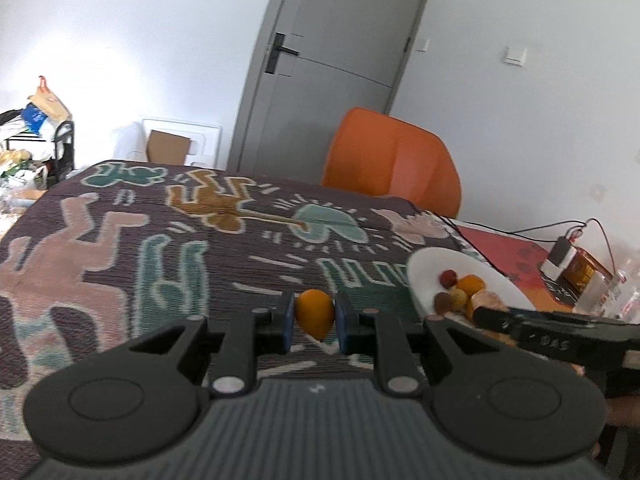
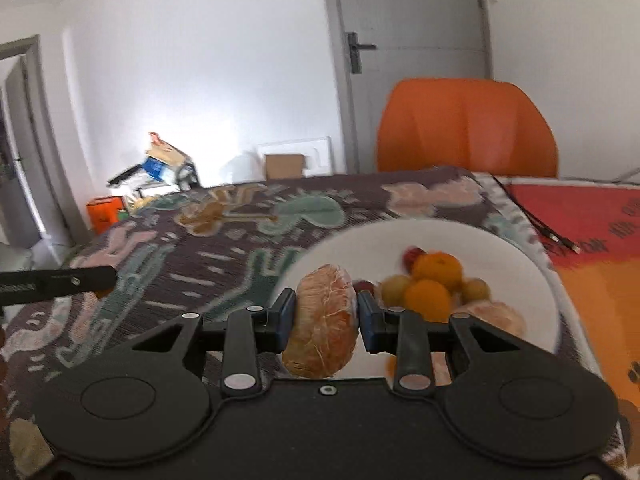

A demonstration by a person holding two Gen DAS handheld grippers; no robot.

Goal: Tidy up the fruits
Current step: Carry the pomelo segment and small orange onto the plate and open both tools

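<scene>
My left gripper (image 1: 314,322) is shut on a small orange fruit (image 1: 315,316) and holds it above the patterned tablecloth (image 1: 160,248), left of the white plate (image 1: 430,266). My right gripper (image 2: 326,320) is shut on a peeled citrus piece (image 2: 324,322) and holds it over the near left rim of the white plate (image 2: 348,248). The plate holds a pile of fruits (image 2: 434,284): oranges, small yellow-green ones and red ones. The right gripper's body (image 1: 552,334) shows at the plate's near edge in the left wrist view.
An orange chair (image 2: 468,128) stands behind the table by a grey door (image 2: 404,48). A black cable (image 2: 536,220) lies on the red cloth (image 2: 592,216) right of the plate. Boxes and a glass item (image 1: 592,280) sit at the far right. Clutter (image 2: 160,168) is on the floor at left.
</scene>
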